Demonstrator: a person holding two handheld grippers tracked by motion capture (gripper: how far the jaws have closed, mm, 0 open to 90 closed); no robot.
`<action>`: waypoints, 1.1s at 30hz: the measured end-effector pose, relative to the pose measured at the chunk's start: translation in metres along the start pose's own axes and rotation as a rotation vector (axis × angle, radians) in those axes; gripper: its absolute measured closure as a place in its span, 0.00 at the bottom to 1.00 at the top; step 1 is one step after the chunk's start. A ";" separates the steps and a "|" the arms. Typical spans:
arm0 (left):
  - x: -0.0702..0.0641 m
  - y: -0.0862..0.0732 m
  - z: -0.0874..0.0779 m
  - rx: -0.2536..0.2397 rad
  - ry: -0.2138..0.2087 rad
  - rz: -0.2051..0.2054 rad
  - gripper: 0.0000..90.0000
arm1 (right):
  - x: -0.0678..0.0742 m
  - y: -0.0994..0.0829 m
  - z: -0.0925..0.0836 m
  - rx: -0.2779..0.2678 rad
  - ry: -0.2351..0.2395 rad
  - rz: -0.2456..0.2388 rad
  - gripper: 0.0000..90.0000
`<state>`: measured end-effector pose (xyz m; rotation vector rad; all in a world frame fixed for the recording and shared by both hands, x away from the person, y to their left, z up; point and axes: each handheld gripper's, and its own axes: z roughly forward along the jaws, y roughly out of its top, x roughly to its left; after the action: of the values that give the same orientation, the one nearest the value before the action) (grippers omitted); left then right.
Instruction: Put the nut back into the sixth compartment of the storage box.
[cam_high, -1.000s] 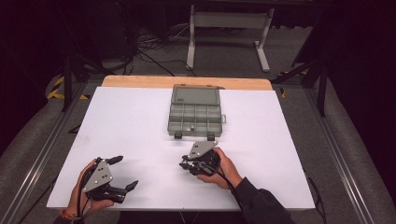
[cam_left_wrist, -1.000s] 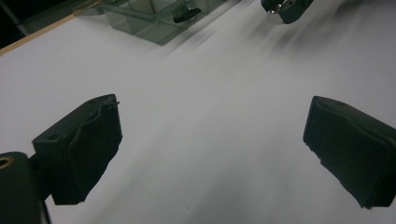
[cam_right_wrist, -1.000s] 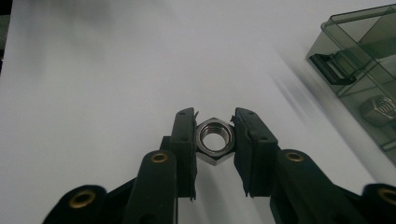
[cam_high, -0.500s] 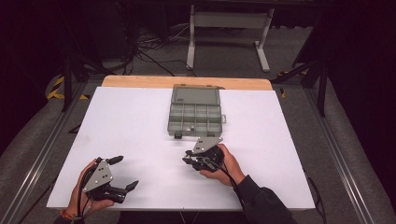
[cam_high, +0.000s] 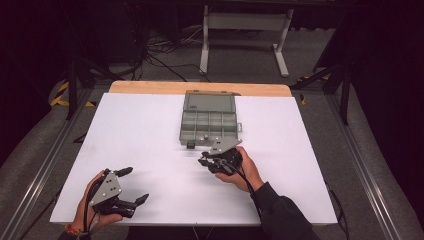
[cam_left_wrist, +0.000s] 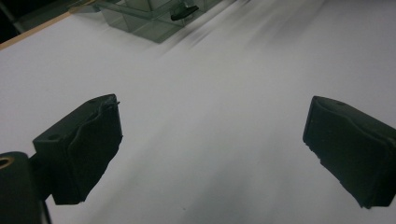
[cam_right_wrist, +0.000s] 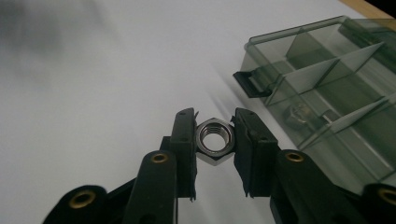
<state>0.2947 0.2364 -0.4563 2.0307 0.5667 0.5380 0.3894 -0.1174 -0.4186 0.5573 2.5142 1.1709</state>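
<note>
A steel hex nut (cam_right_wrist: 215, 138) is pinched flat between the two black jaws of my right gripper (cam_right_wrist: 215, 120), which is shut on it just above the white table. In the high view the right gripper (cam_high: 204, 163) sits close in front of the grey-green compartment box (cam_high: 209, 120), whose lid stands open. That box (cam_right_wrist: 327, 93) lies to the right of the jaws, with a small metal part (cam_right_wrist: 299, 114) in one near compartment. My left gripper (cam_high: 135, 185) rests at the near left of the table, open wide. Nothing lies between its fingers (cam_left_wrist: 79, 144).
The white table top (cam_high: 150, 135) has a wooden strip (cam_high: 200, 88) along its far edge. A black latch (cam_right_wrist: 250, 86) juts from the box's near wall. Behind the table stand a metal frame (cam_high: 245, 22) and floor cables (cam_high: 155, 55).
My right hand has crept a little toward the box's front edge with the nut still held. The left hand has stayed where it was.
</note>
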 end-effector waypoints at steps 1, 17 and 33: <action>0.000 0.000 0.000 -0.001 0.001 0.001 0.06 | -0.001 0.001 0.000 -0.003 -0.002 0.002 0.78; 0.000 -0.001 0.001 0.004 -0.005 -0.002 0.06 | -0.039 0.033 0.007 -0.003 -0.084 0.053 0.78; 0.001 -0.001 0.000 0.002 -0.009 -0.003 0.06 | -0.055 0.045 0.029 0.032 -0.114 0.094 0.78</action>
<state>0.2950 0.2375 -0.4574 2.0329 0.5651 0.5269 0.4599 -0.0974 -0.3953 0.7361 2.4374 1.1001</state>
